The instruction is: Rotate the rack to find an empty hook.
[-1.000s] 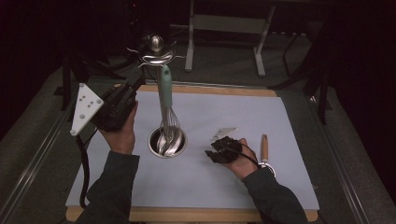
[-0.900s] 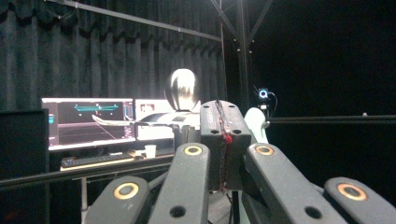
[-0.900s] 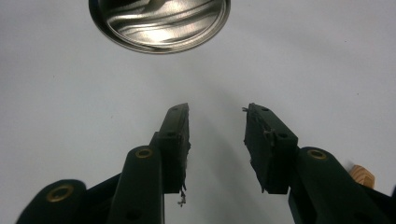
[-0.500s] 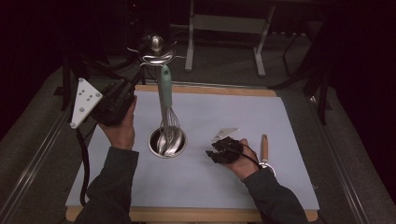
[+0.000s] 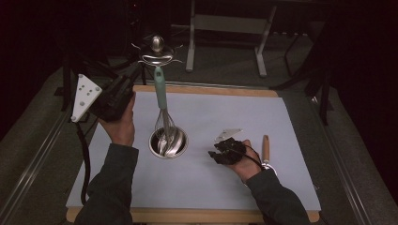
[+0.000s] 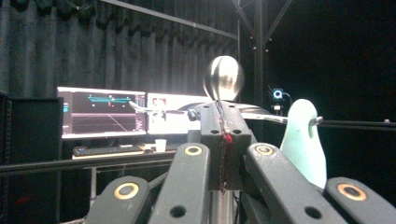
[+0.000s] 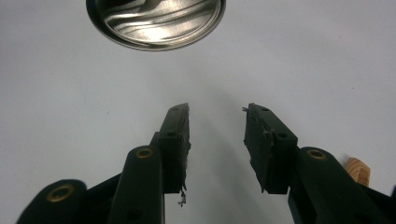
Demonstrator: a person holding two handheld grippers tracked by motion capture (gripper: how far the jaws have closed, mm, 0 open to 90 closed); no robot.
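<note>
My left gripper (image 5: 141, 71) is raised over the mat's far left corner, pointing level. Its jaws are shut on the thin stem of a shiny metal spoon (image 5: 156, 45). In the left gripper view the spoon's rounded bowl (image 6: 223, 78) stands just above the shut left gripper (image 6: 223, 116). A whisk with a teal handle (image 5: 161, 91) stands in a steel cup (image 5: 168, 143) on the mat, and the handle's tip (image 6: 302, 140) shows beside the jaws. My right gripper (image 5: 212, 153) rests low on the mat, right of the cup, and stands open (image 7: 217, 140) with nothing between its fingers.
A wooden-handled utensil (image 5: 265, 149) lies on the pale mat (image 5: 225, 187) just right of the right hand. The cup's rim (image 7: 154, 23) is a short way ahead of the right jaws. Metal stand legs (image 5: 192, 42) rise beyond the table's far edge.
The left hand has lifted slightly with the spoon still in its jaws. The right hand and the whisk have stayed put.
</note>
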